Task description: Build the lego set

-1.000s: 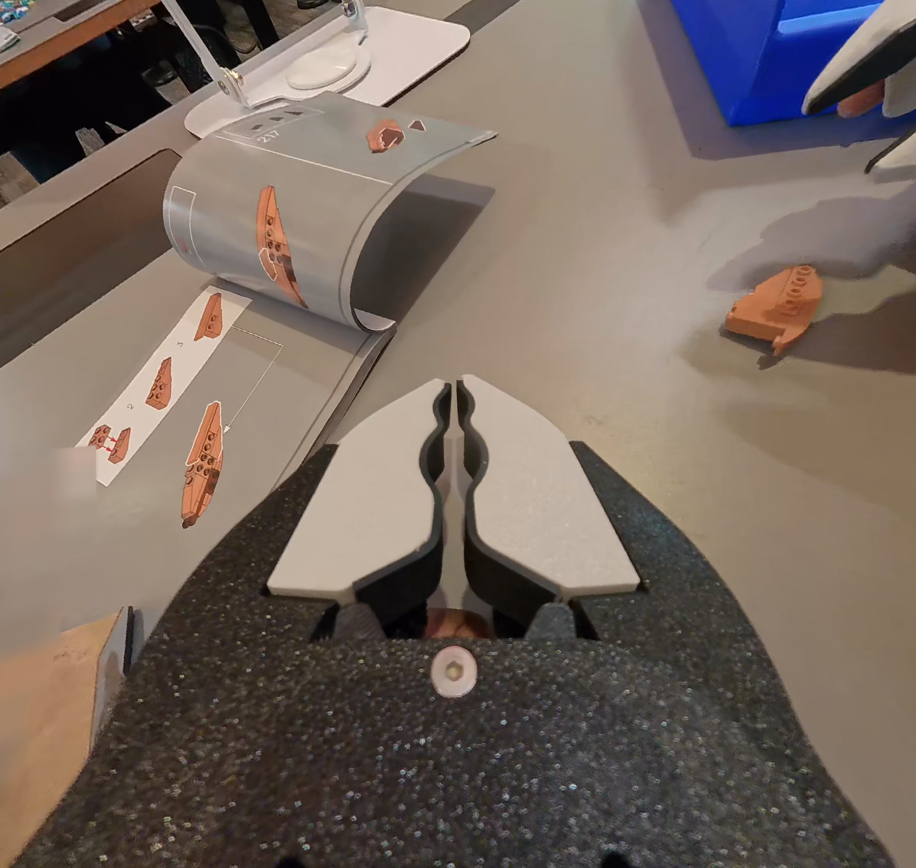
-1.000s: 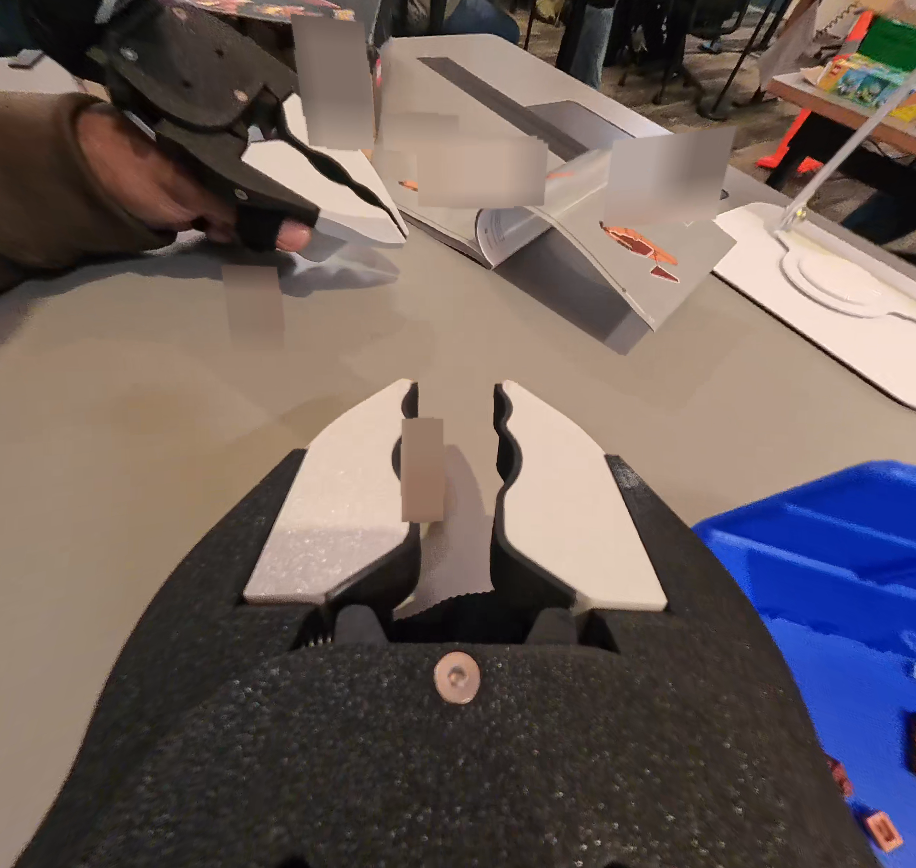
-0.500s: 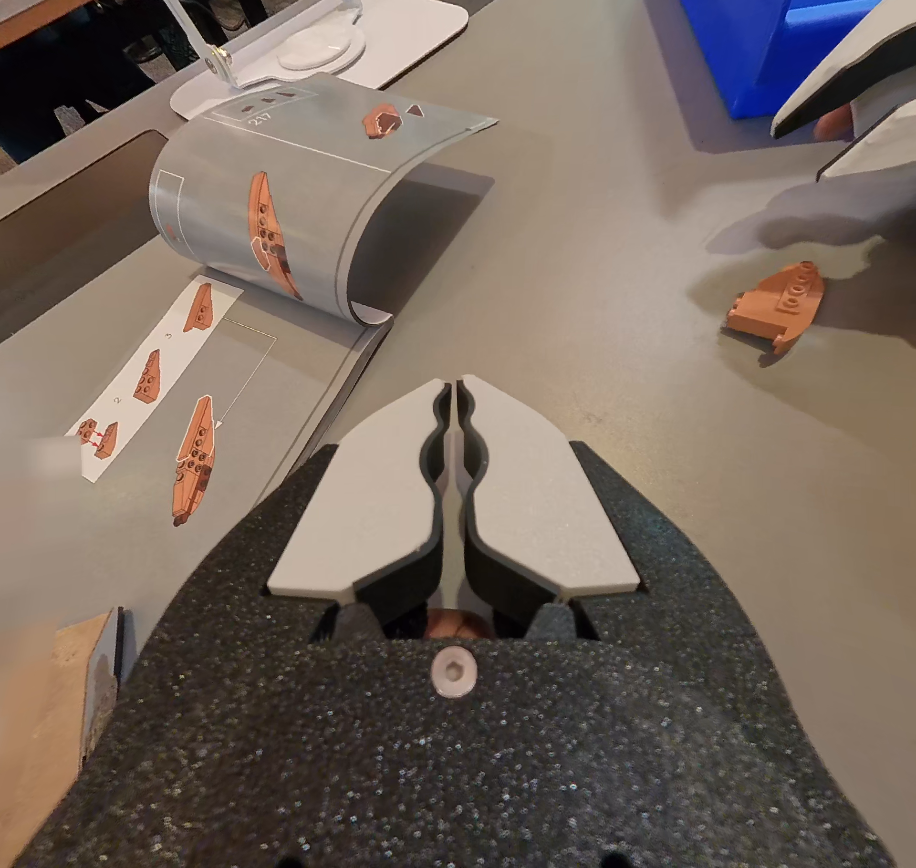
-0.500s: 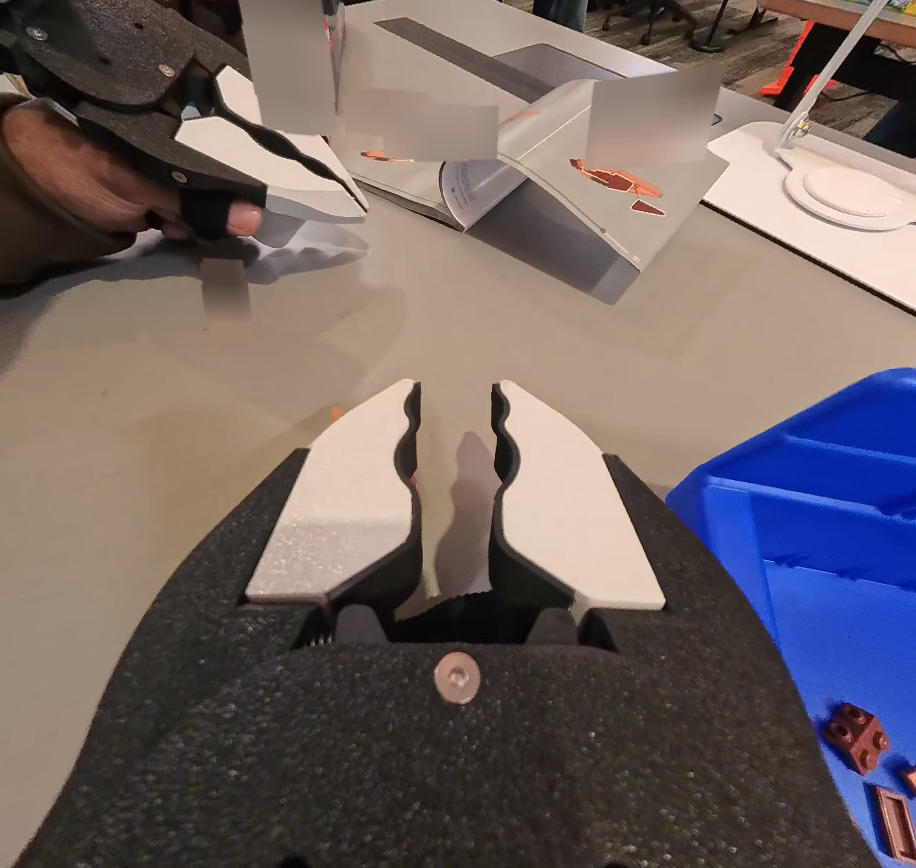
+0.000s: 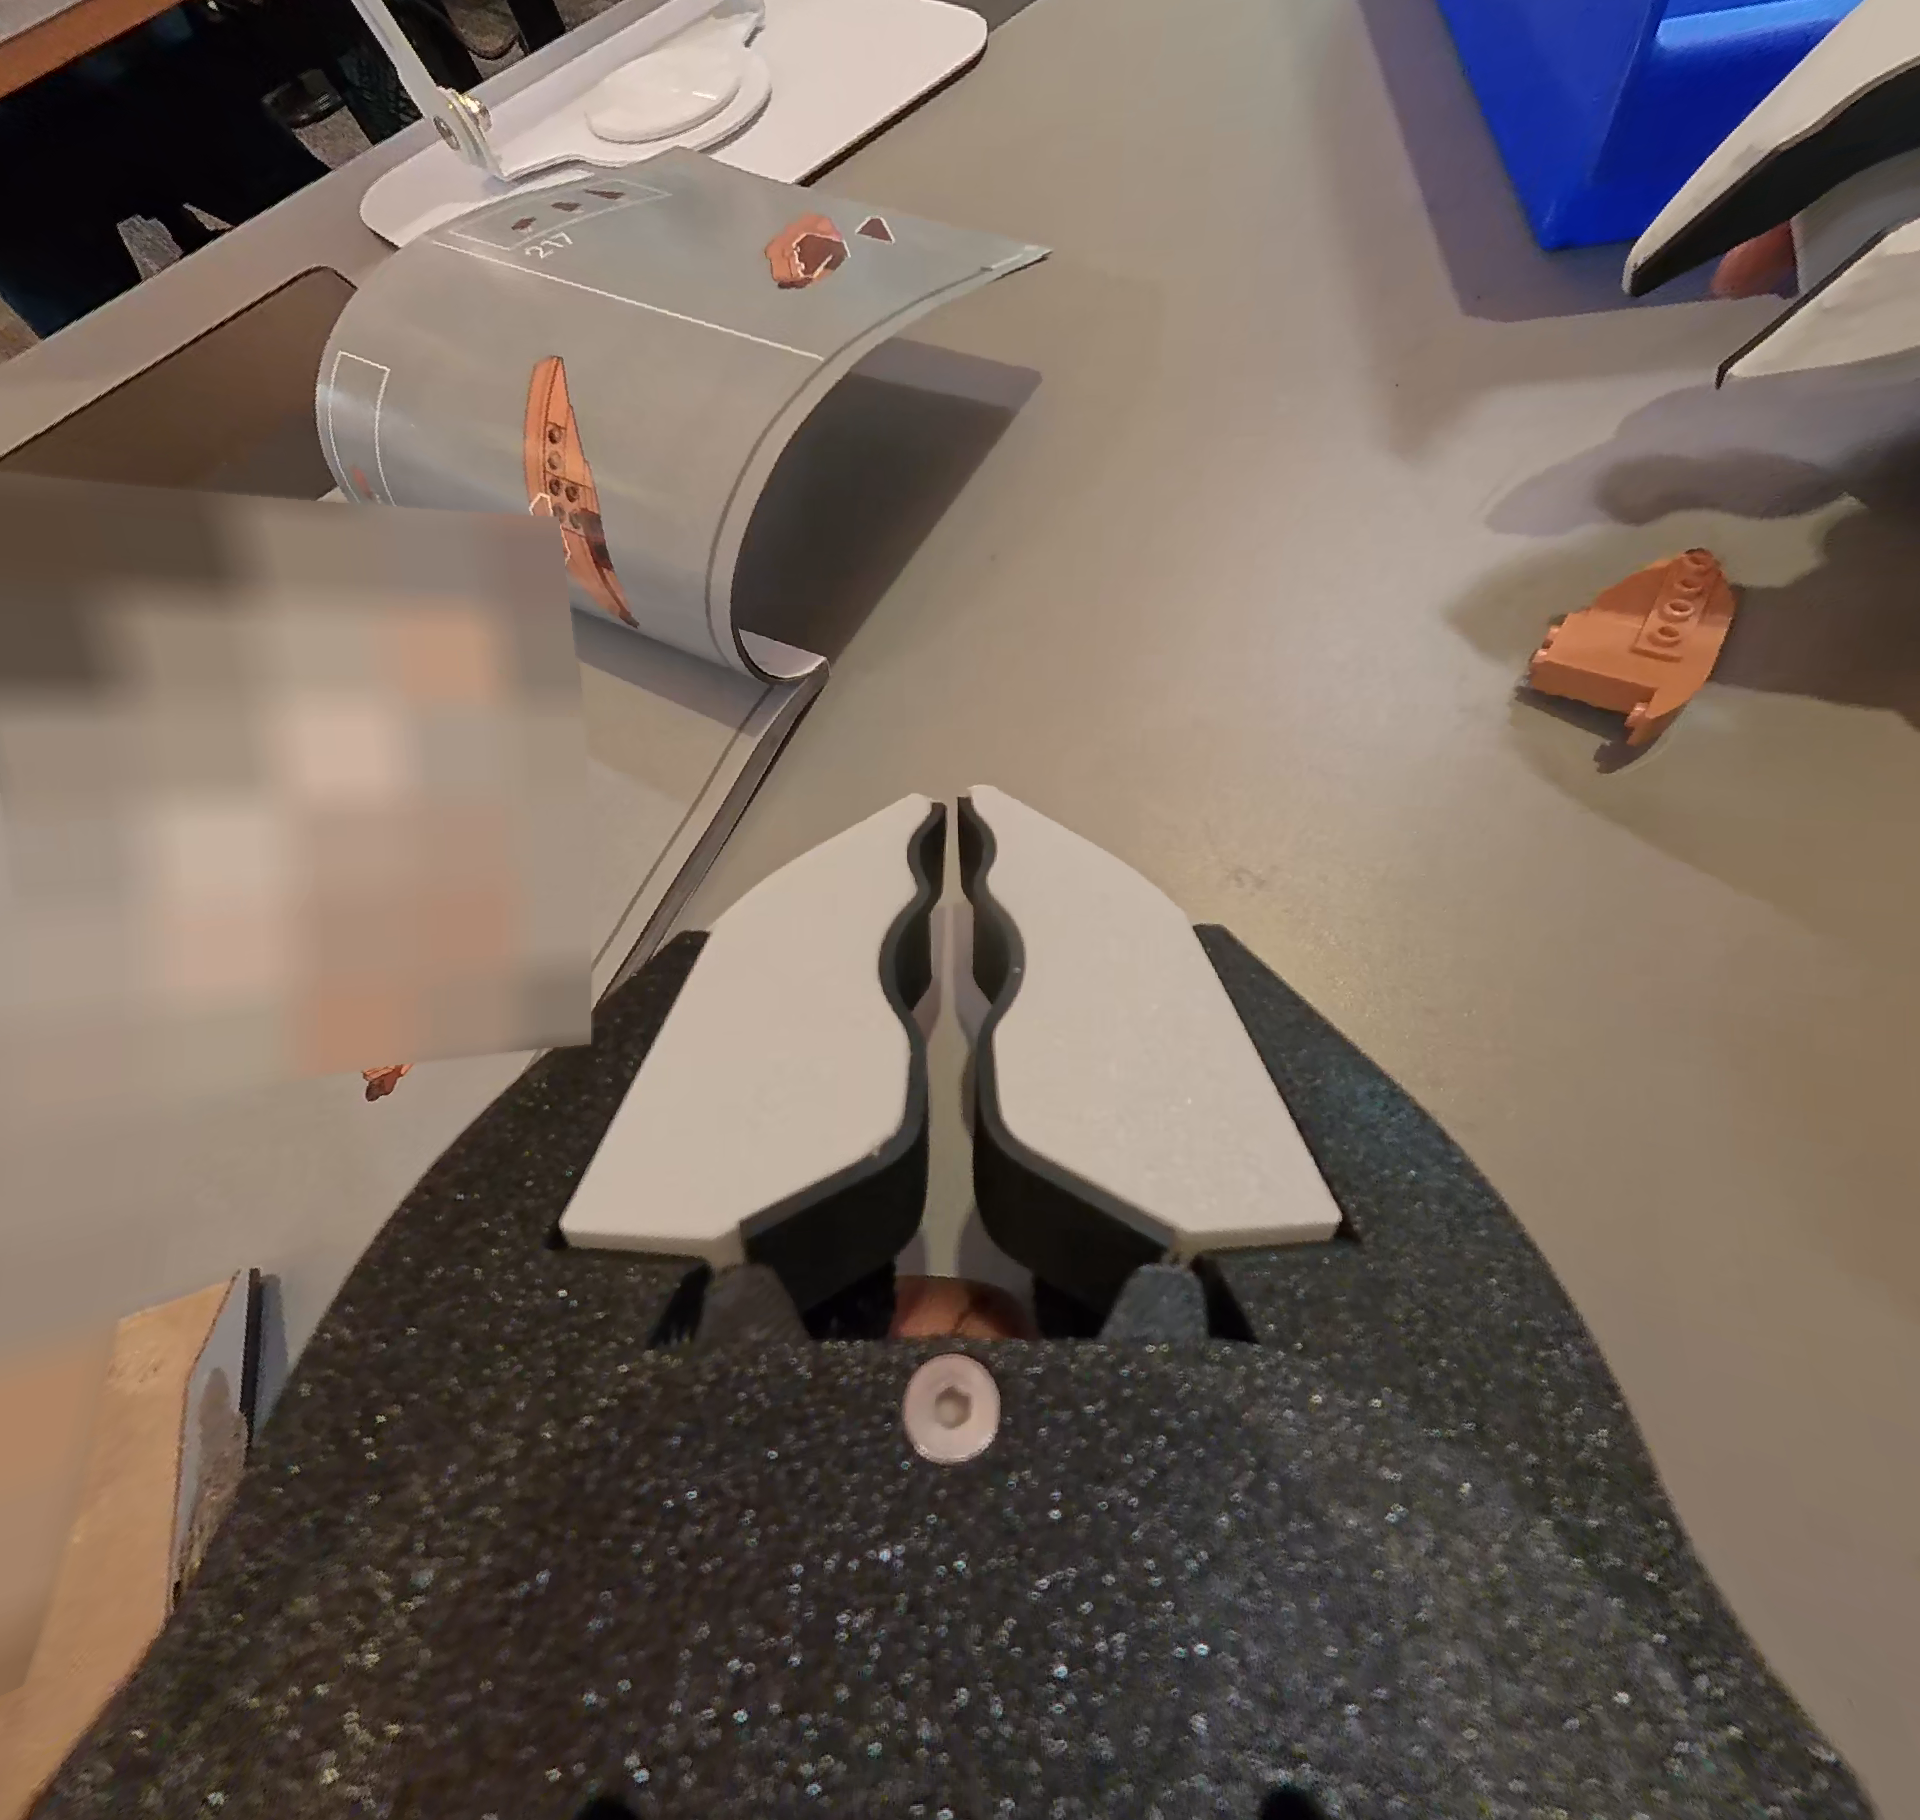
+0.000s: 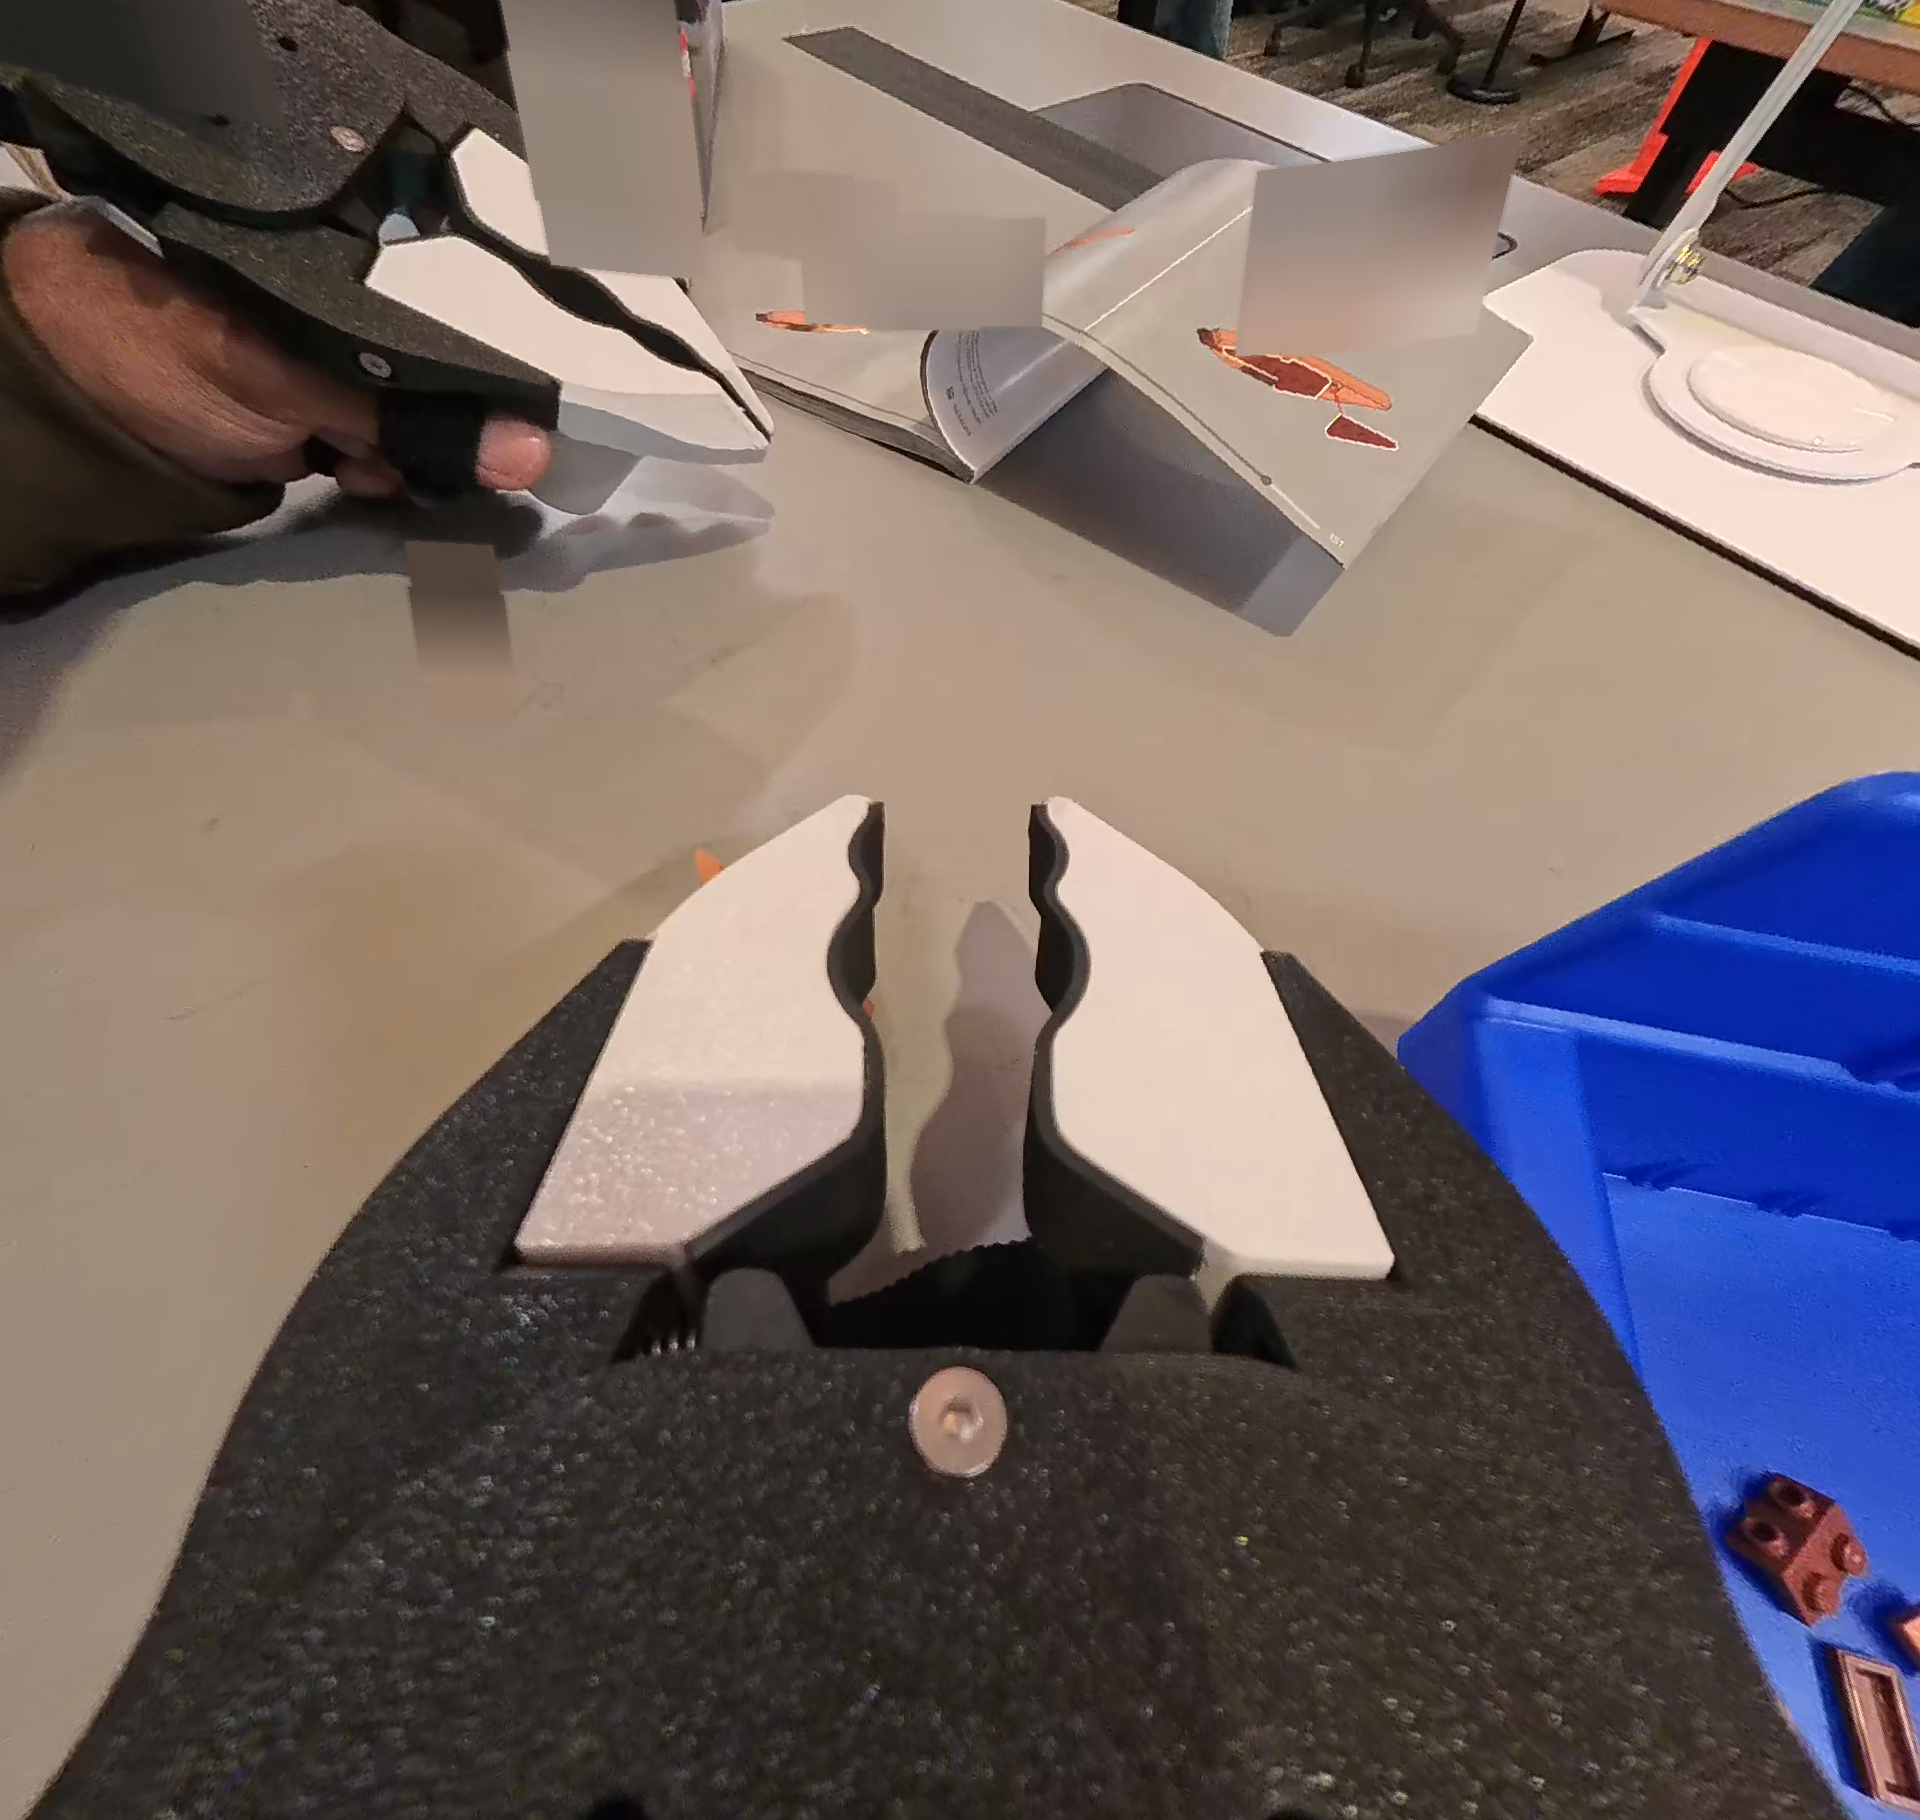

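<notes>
Hovering low over the grey table (image 5: 1195, 627), the left gripper (image 5: 954, 806) is seen with its fingers pressed together and nothing between them. Ahead and to its left, an open booklet (image 5: 665, 399) lies on the table, one page curled up and over; a white lamp base (image 5: 831, 35) sits beyond it. Ahead and to its right, an orange lego piece (image 5: 1642, 643) rests on the table, studs up, well clear of the fingertips. Above that piece the right gripper (image 5: 1704, 316) is held, with a blue bin (image 5: 1558, 56) behind it.

From the right wrist view, the right gripper (image 6: 956, 809) is recorded with its fingers apart and empty; only orange slivers show under its left finger. A hand (image 6: 187, 368) holding the left gripper (image 6: 764, 420) lies far ahead-left. The bin (image 6: 1714, 1043) stands just right of the right gripper, with small brown bricks (image 6: 1792, 1557) inside.
</notes>
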`<state>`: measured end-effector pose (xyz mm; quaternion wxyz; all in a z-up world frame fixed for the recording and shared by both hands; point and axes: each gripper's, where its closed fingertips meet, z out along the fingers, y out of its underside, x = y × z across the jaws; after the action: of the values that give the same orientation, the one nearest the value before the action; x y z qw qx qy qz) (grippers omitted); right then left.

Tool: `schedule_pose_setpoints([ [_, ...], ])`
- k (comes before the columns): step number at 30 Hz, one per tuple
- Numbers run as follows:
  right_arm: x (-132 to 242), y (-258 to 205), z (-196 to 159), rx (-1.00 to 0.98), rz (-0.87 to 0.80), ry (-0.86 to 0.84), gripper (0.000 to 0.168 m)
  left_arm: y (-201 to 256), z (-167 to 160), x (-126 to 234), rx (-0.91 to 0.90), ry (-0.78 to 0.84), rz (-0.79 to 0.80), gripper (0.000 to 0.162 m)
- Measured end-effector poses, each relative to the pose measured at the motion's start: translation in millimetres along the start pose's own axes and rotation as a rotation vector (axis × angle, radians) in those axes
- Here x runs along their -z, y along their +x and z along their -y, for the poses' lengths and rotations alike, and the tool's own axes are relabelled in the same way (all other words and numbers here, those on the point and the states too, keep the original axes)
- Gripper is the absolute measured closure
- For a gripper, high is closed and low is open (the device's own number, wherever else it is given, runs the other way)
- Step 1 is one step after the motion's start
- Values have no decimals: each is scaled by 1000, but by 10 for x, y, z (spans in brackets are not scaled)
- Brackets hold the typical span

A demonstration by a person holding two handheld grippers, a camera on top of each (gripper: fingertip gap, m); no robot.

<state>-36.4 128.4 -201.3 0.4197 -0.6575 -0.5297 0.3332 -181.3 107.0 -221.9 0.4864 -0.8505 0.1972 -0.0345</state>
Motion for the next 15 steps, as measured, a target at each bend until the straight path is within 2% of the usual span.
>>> schedule_pose_setpoints([
  [15,34,35,30,-10,-37,25,141,-8,-9,-9,-1,-9,5,160],
])
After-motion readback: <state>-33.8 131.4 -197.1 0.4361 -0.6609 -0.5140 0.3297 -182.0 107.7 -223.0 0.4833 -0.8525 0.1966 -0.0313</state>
